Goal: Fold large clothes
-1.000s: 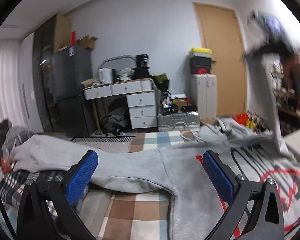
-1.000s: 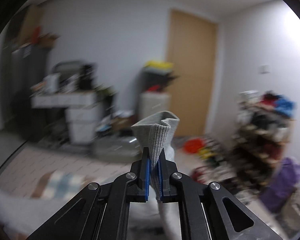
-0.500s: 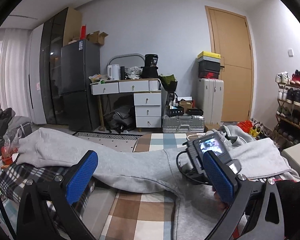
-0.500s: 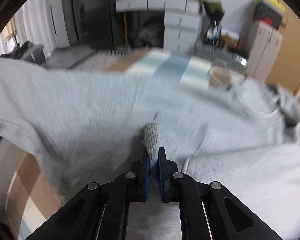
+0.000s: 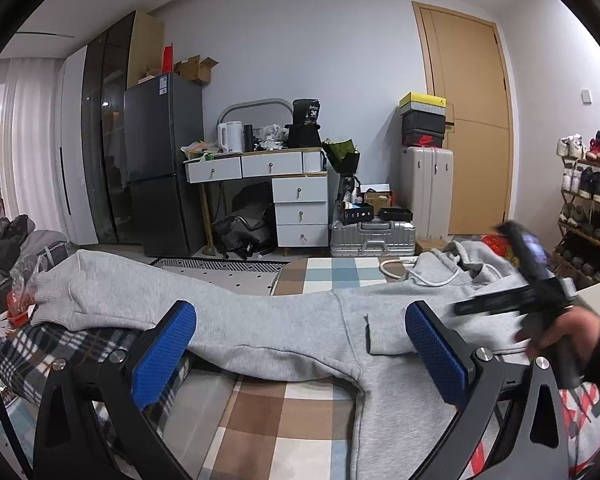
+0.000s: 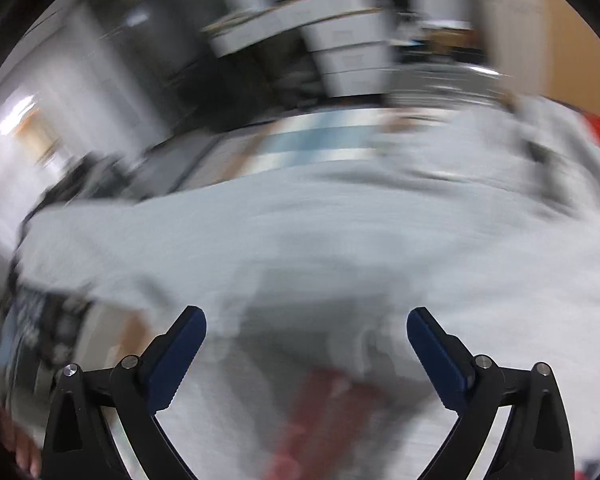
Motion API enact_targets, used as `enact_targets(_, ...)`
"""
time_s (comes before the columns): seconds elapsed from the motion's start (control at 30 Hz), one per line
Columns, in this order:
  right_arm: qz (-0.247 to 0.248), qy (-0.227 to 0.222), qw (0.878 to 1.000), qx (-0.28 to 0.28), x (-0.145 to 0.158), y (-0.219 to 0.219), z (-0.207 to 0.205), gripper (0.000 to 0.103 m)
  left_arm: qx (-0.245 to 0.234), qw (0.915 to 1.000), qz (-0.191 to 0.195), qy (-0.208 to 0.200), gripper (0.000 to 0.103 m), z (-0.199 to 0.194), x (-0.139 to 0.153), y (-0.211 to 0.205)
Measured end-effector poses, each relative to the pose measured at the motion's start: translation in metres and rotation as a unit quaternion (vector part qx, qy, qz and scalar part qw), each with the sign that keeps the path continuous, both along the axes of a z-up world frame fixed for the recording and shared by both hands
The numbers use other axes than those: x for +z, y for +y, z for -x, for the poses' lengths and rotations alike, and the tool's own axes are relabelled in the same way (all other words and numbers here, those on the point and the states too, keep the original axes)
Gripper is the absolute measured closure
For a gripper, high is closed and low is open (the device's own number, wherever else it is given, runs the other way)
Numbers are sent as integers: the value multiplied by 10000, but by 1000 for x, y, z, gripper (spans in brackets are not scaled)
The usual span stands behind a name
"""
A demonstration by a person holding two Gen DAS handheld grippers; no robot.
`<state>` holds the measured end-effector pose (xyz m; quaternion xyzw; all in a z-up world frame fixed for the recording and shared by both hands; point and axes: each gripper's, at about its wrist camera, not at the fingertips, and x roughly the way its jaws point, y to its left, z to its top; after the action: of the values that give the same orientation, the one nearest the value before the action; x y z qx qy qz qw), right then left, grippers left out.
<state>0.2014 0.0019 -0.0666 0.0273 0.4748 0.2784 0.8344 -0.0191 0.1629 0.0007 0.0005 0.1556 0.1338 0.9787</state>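
Note:
A large grey hoodie lies spread on a checked blanket. One sleeve stretches left to its cuff. The other sleeve's ribbed cuff lies folded over the body. My left gripper hovers open just above the outstretched sleeve, with nothing in it. At the right edge of the left wrist view a hand carries my right gripper, blurred. In its own blurred view, the right gripper points down at the hoodie. Its jaws are opening, and no cloth is between them.
Dark plaid fabric and a red bag lie at the blanket's left end. Beyond are a white desk with drawers, a dark fridge, a silver suitcase, a wooden door and a shoe rack.
My right gripper came down from high with the sleeve cuff, laid it across the hoodie's body and opened, letting it go. The left gripper stayed where it was, open.

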Motion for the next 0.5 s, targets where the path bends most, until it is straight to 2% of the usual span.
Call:
enact_targets(0.1,621,323,9903,-1202,-21,-65,-20,1,63,9999,-40,82,1,-4,-2,-2)
enact_targets(0.2,1188,363,9760,-1789,-40,-106,-28,1,127,9997,-86,175,1,-6,-6,-5)
enact_targets(0.27,1521,488,9695,-1857,-57,-117,-29,0,204,9993,-192,243,1,-9,-10,-7)
enact_targets(0.37,2204,-89,9657,-1368,-61,-99,-19,1,243,9984,-198,462,1,-18,-17,-6)
enact_targets(0.43,2587,-536,9547,-1369,-52,-89,-7,3,202,9977,-101,647,1,-23,-22,-4)
enact_targets(0.47,2572,-787,9523,-1443,-43,-85,2,3,213,9973,-84,697,1,-24,-24,-3)
enact_targets(0.5,2415,-954,9548,-1448,-36,-83,11,3,223,9969,-62,747,1,-25,-25,-2)
